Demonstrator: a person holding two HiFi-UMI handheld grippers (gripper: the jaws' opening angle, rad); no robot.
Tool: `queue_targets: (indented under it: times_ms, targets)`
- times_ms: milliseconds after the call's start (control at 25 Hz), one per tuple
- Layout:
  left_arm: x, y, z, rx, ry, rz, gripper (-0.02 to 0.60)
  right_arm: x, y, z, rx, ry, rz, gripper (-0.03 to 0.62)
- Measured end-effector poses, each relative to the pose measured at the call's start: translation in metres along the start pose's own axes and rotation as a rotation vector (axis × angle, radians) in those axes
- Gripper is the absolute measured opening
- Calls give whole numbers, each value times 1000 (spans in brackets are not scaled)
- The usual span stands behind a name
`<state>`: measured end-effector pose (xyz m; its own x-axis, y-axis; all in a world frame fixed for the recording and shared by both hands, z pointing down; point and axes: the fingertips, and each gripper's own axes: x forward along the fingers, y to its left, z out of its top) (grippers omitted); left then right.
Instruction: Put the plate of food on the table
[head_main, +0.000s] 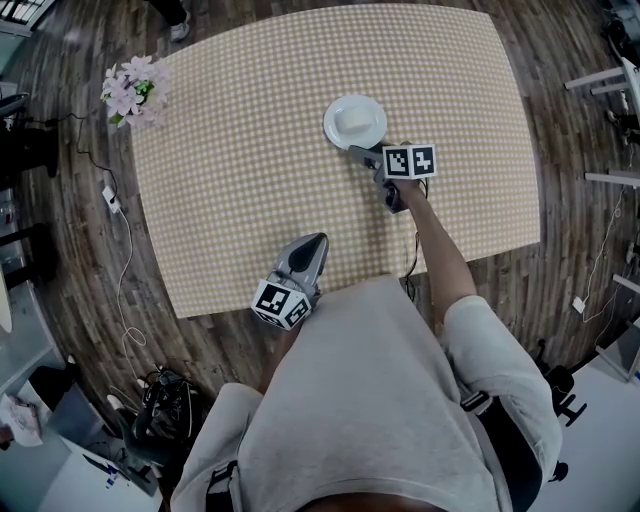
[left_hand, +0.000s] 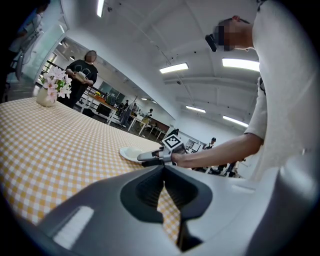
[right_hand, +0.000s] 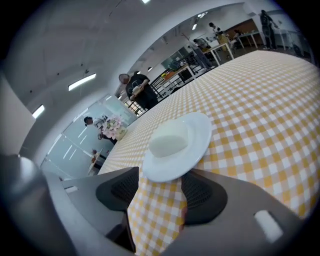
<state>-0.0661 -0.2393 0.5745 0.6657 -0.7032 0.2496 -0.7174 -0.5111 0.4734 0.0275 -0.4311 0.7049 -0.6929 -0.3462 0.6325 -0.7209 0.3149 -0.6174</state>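
A white plate (head_main: 355, 121) carrying a pale rounded piece of food (head_main: 355, 118) rests flat on the yellow checked table (head_main: 240, 200). My right gripper (head_main: 364, 154) is just at the plate's near rim. In the right gripper view the plate (right_hand: 197, 142) and the food (right_hand: 170, 138) lie right in front of the right gripper (right_hand: 159, 184), whose jaws stand open and apart from the rim, pressing on nothing. My left gripper (head_main: 311, 246) hovers over the table's near edge, shut and empty. The left gripper view shows the left gripper (left_hand: 164, 172) with its jaws meeting, and the plate (left_hand: 130, 152) beyond.
A vase of pink flowers (head_main: 132, 90) stands at the table's far left corner. Cables and a power strip (head_main: 110, 198) lie on the wooden floor at left. A person in dark clothes (left_hand: 82, 75) stands beyond the table, with other tables behind.
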Motion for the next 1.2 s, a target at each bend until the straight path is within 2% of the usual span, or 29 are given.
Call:
queue_targets:
  times_ms: [80, 160, 280, 400, 520, 840, 1040, 1200]
  targets:
    - [0, 0, 0, -1, -2, 1, 9, 1, 3, -4, -85, 35, -13, 290]
    - [-1, 0, 1, -2, -6, 3, 9, 1, 3, -9, -183, 70, -54, 285]
    - [-1, -4, 1, 0, -8, 2, 9, -4, -4, -15, -339, 113, -183, 230]
    - [-1, -6, 1, 4, -10, -1, 9, -7, -7, -21, -449, 145, -256, 232]
    - [0, -9, 2, 7, -14, -3, 8, -10, -9, -25, -447, 156, -261, 219]
    - [1, -22, 5, 30, -28, -14, 9, -34, -11, -35, -434, 127, -275, 131]
    - [1, -44, 4, 60, -36, -23, 9, -67, -8, -37, -389, 26, -293, -2]
    - [-1, -62, 4, 90, -53, -14, 9, -90, 3, -42, -309, -75, -228, -2]
